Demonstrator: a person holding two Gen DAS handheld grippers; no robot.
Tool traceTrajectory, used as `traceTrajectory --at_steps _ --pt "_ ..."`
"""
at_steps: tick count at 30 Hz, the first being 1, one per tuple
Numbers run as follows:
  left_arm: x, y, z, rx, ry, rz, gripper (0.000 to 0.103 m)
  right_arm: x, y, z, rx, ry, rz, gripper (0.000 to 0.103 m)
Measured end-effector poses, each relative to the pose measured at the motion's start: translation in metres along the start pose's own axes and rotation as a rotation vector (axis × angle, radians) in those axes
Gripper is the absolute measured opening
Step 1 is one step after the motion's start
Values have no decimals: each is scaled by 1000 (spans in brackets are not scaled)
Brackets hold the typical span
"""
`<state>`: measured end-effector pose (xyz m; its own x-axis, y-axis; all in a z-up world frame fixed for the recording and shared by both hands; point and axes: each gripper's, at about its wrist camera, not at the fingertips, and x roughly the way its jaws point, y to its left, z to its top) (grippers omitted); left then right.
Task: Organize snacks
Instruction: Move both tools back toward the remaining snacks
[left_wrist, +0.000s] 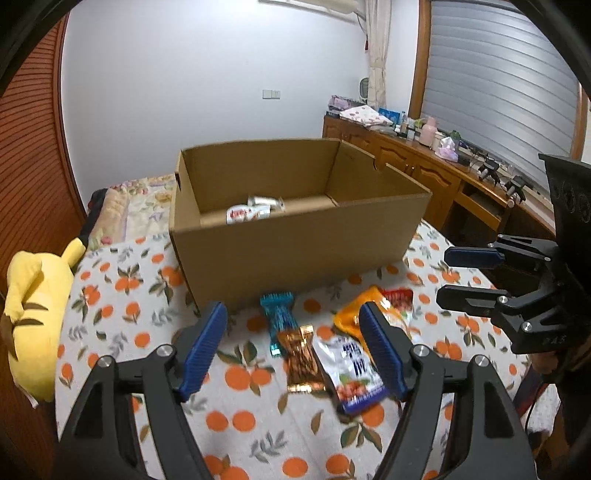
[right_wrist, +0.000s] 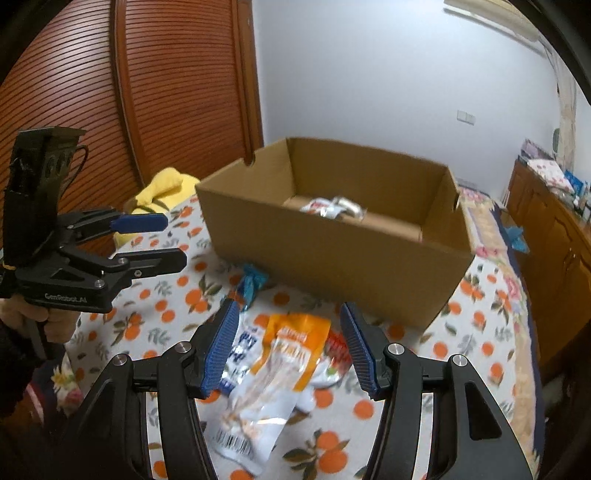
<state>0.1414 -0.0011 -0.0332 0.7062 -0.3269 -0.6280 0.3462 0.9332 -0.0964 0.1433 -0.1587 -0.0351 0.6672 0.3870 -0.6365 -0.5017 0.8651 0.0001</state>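
An open cardboard box (left_wrist: 295, 251) stands on the orange-print tablecloth (left_wrist: 155, 295) and holds silver-white snack packs (left_wrist: 251, 212), which also show in the right wrist view (right_wrist: 332, 206). In front of it lie a teal wrapper (left_wrist: 280, 317), a brown-gold bar (left_wrist: 301, 358), a white-blue pack (left_wrist: 351, 373) and an orange-white pack (left_wrist: 351, 317). My left gripper (left_wrist: 293, 314) is open and empty above these snacks. My right gripper (right_wrist: 290, 317) is open and empty above the orange-white pack (right_wrist: 280, 365), with the box (right_wrist: 332, 251) behind it.
A yellow plush toy (left_wrist: 33, 310) lies at the table's left edge. A wooden cabinet (left_wrist: 424, 166) with clutter stands at the right, a wooden slatted door (right_wrist: 166, 92) at the left. A bed with a floral cover (left_wrist: 140, 199) lies behind the box.
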Motion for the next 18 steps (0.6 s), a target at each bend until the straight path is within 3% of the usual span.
traceTrajectory --at_steps 10,18 --pt "-1 -6 -33 -8 32 1 75 16 10 -40 60 53 18 58" --pt "2 -5 -55 -14 58 10 75 39 13 -51 76 102 5 58"
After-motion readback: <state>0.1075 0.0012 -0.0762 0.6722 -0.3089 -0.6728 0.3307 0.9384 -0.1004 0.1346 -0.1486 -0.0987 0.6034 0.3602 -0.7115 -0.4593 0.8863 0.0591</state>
